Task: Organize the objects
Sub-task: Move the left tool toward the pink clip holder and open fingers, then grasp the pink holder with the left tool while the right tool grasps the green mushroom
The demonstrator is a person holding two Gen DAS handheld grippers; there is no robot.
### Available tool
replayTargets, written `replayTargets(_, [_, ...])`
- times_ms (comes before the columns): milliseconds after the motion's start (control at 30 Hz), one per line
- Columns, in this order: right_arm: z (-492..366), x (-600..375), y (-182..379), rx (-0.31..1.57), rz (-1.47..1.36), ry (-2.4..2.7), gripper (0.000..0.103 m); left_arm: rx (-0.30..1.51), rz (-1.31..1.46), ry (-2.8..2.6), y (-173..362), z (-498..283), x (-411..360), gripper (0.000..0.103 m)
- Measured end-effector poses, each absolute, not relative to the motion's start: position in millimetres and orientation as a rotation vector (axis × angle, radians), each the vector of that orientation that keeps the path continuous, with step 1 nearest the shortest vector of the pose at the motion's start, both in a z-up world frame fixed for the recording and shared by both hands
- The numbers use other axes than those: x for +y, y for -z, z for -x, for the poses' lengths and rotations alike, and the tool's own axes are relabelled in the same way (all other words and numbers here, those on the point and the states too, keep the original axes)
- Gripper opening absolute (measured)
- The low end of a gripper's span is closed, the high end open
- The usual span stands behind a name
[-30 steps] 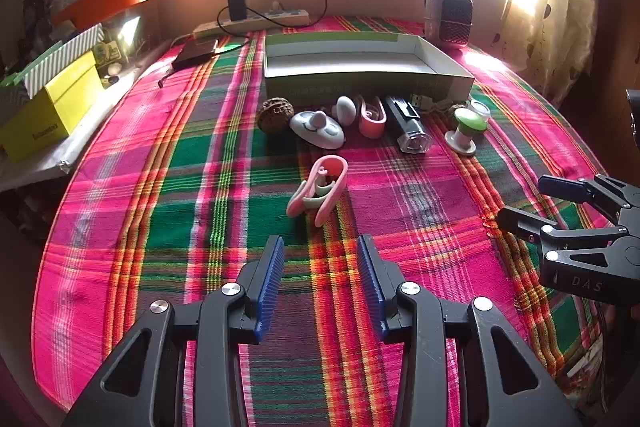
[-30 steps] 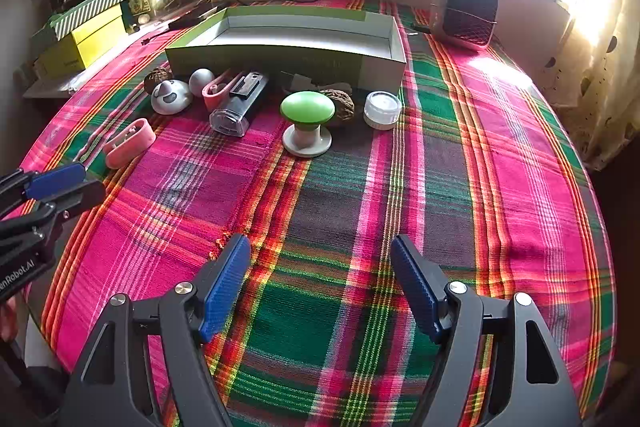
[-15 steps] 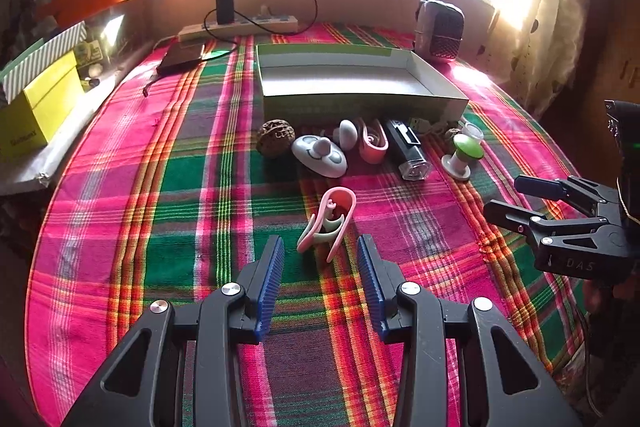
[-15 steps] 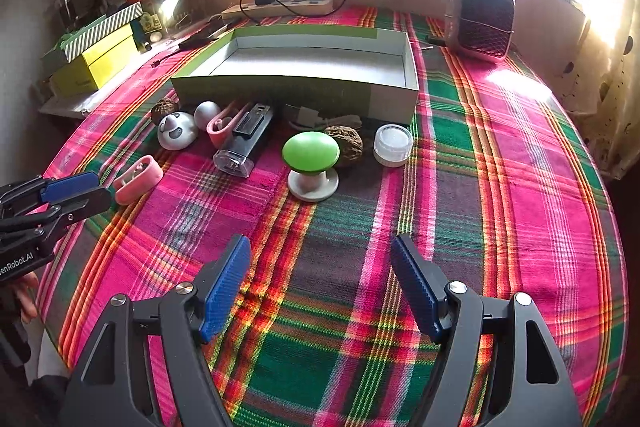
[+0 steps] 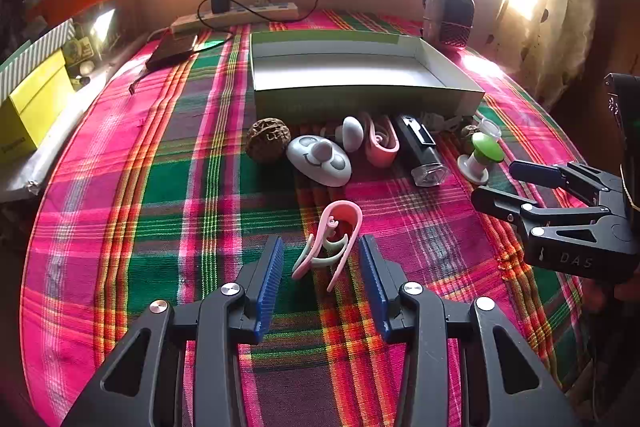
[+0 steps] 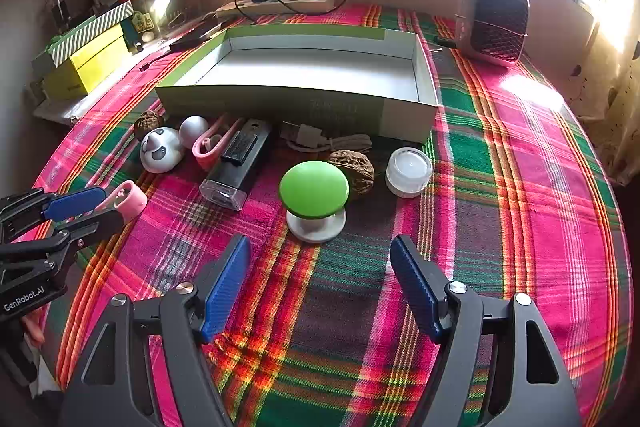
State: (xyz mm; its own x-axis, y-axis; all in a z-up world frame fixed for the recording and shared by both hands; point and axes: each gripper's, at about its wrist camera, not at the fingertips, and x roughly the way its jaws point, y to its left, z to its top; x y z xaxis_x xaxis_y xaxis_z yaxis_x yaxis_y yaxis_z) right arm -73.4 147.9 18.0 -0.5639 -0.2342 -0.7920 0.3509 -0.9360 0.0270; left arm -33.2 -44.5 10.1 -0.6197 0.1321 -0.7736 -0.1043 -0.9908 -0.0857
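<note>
Surface (image 5: 120, 187): round, under a pink, green and orange plaid cloth; carries everything listed below.

Box (image 6: 426, 83): open, shallow, green outside and white inside, nothing in it; stands at the far middle of the surface. Judged the place the loose items belong.

Black lighter-shaped case (image 6: 240, 163): lies on its side in the row just in front of the box, between a second pink clip (image 6: 212, 147) and the mushroom.

Green mushroom-shaped knob (image 6: 314, 193): upright on a white base, just ahead of the right tongs.

White panda toy (image 5: 320, 159), white egg (image 5: 353, 133), two walnuts (image 5: 267, 139) (image 6: 354, 169), white jar lid (image 6: 409, 171), white cable (image 6: 320, 143): all in that same row near the box's front wall.

Pink clip (image 5: 332, 239): the item in hand; lies apart from the row, nearer the viewer, slanted, its open legs pointing back between the fingers.

Left tongs (image 5: 322, 267): open, gripping nothing; blue pads stand either side of the clip's legs, not touching so far as can be seen.

Right tongs (image 6: 320, 283): wide open, holding nothing, hovering over bare cloth short of the mushroom.

Risks (judged):
- The clip is springy, thin and skewed to the pads; closing on the splayed legs may flip or squirt it out.
- Pads closing too low may pinch the cloth and drag the row.
- A loose hold may drop the clip short of the box.
</note>
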Motion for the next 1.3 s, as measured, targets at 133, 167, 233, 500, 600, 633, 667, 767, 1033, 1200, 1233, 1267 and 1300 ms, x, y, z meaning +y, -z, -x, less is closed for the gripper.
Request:
replayTargets(133, [81, 146, -15, 0.206, -1.253, 2.520, 0.072, -0.051, 1.321, -2.718, -7, 37, -45, 0.037])
replayTargets(167, [82, 147, -15, 0.202, -1.253, 2.523, 0.070, -0.056, 1.321, -2.718, -7, 39, -45, 0.037])
replayTargets(233, [86, 149, -15, 0.188, -1.252, 2.529, 0.069, -0.056, 1.322, -2.724, -7, 41, -44, 0.037])
replayTargets(500, [90, 148, -15, 0.194, -1.250, 2.550, 0.062, -0.060, 1.331, -2.734, -7, 46, -40, 0.037])
replayTargets(600, [90, 148, -16, 0.192, -1.244, 2.553, 0.054, -0.054, 1.331, -2.739, -7, 48, -38, 0.037])
replayTargets(633, [90, 148, -16, 0.191, -1.242, 2.554, 0.051, -0.055, 1.331, -2.739, -7, 49, -38, 0.037])
replayTargets(667, [90, 148, -17, 0.189, -1.240, 2.553, 0.049, -0.059, 1.332, -2.739, -7, 50, -38, 0.036])
replayTargets(767, [90, 146, -17, 0.195, -1.235, 2.548, 0.044, -0.062, 1.335, -2.734, -8, 52, -37, 0.029])
replayTargets(1033, [88, 141, -17, 0.208, -1.229, 2.539, 0.035, -0.065, 1.335, -2.732, -8, 53, -35, 0.022])
replayTargets(1200, [86, 141, -17, 0.201, -1.236, 2.550, 0.035, -0.057, 1.335, -2.738, -7, 53, -34, 0.022])
replayTargets(1233, [85, 141, -17, 0.200, -1.239, 2.551, 0.035, -0.056, 1.333, -2.738, -8, 53, -33, 0.022])
replayTargets(1267, [85, 142, -17, 0.198, -1.241, 2.553, 0.035, -0.057, 1.331, -2.737, -8, 53, -33, 0.022])
replayTargets(1300, [84, 142, -17, 0.196, -1.240, 2.555, 0.035, -0.057, 1.332, -2.741, -8, 53, -32, 0.022])
